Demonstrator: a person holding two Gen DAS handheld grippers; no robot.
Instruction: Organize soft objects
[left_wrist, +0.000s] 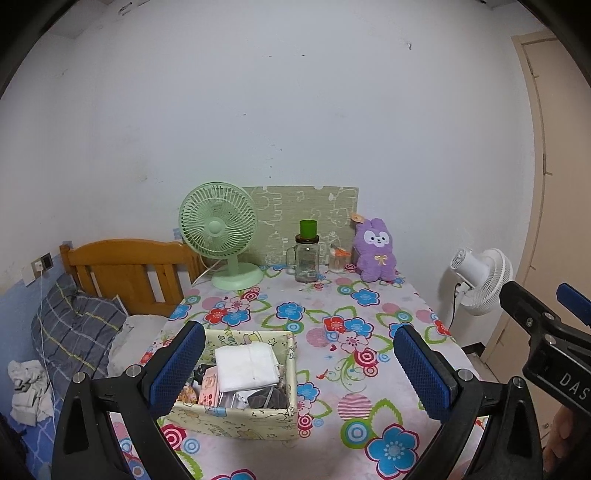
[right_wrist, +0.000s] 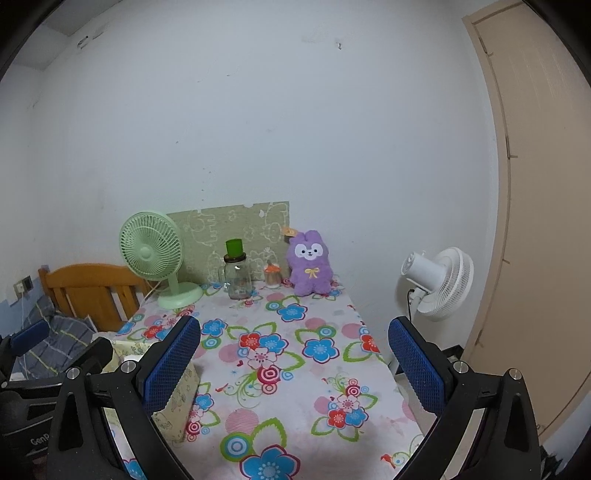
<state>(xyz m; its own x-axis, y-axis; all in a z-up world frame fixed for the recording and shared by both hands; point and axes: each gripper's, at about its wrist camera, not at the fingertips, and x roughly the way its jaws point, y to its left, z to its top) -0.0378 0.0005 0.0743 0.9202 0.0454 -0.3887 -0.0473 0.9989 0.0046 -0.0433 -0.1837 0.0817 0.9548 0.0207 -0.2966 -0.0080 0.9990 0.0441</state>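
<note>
Nearest to you, your left gripper (left_wrist: 299, 373) hangs with its blue pads spread wide and holding nothing, just above the near-left part of the table (left_wrist: 388, 354). Between and below those pads sits the fabric storage box (left_wrist: 236, 417), packed with folded cloth and small soft items, close to the table's left edge. Your right gripper (right_wrist: 293, 363) is likewise parted and empty over the flowered tablecloth's bare middle, with the box's corner just beside its left pad. Farther back you have an open stretch of cloth. At the far edge, against the wall, stand a green fan (left_wrist: 221, 236), a glass jar (left_wrist: 307, 260) and the purple plush bunny (left_wrist: 375, 249). Beyond the right edge stands a white fan (right_wrist: 439, 282).
</note>
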